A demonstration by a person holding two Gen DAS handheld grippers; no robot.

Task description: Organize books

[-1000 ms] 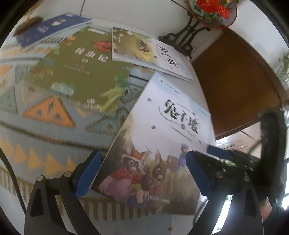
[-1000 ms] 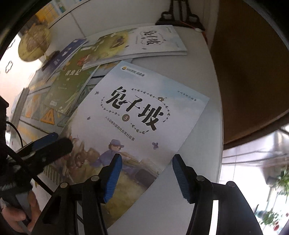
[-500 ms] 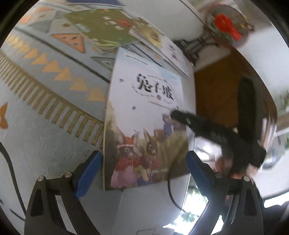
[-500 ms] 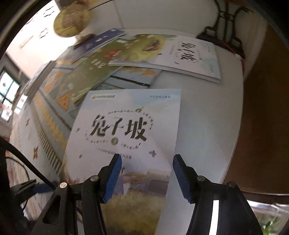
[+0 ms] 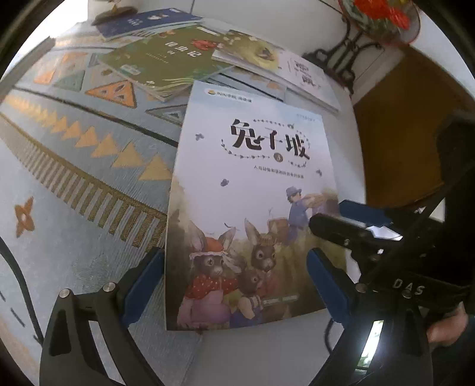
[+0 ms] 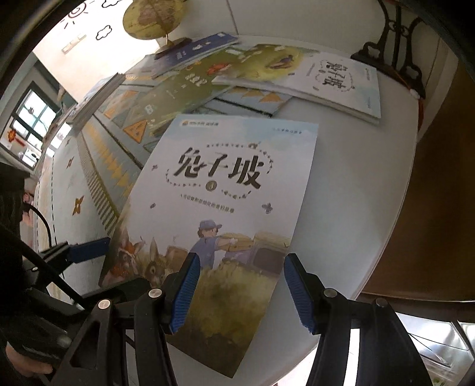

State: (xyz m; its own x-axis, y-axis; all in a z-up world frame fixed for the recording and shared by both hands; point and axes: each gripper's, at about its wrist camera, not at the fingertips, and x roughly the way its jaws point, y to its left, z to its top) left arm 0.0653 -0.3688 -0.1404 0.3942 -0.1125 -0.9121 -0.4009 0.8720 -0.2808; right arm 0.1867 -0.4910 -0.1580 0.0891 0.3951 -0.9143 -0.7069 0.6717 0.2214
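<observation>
A pale picture book with rabbits on its cover (image 5: pixel 252 184) (image 6: pixel 225 207) lies flat near the round white table's edge (image 6: pixel 356 193). My left gripper (image 5: pixel 234 252) hovers over its near end, jaws wide and opening. The book shows between them; one pad stands beside its left edge and I cannot tell whether it touches. My right gripper (image 6: pixel 241 256) (image 5: pixel 326 213) is open and straddles the book's right edge, one finger over the cover and one off it. Farther back lie a green book (image 5: pixel 166 59), a second rabbit book (image 6: pixel 326 80) and a dark blue book (image 5: pixel 148 22).
A blue patterned mat (image 5: pixel 74 178) covers the table's left part and runs under the far books. A globe (image 6: pixel 151 17) and a black metal stand (image 6: pixel 394 59) sit at the back. More books are stacked at the far left (image 6: pixel 98 98). Brown floor (image 5: pixel 400 133) lies beyond the table's right edge.
The rabbit book has turned from lying diagonally to lying roughly square with both grippers. The left gripper's view has swung and shifted over the table; the right gripper has rolled in place.
</observation>
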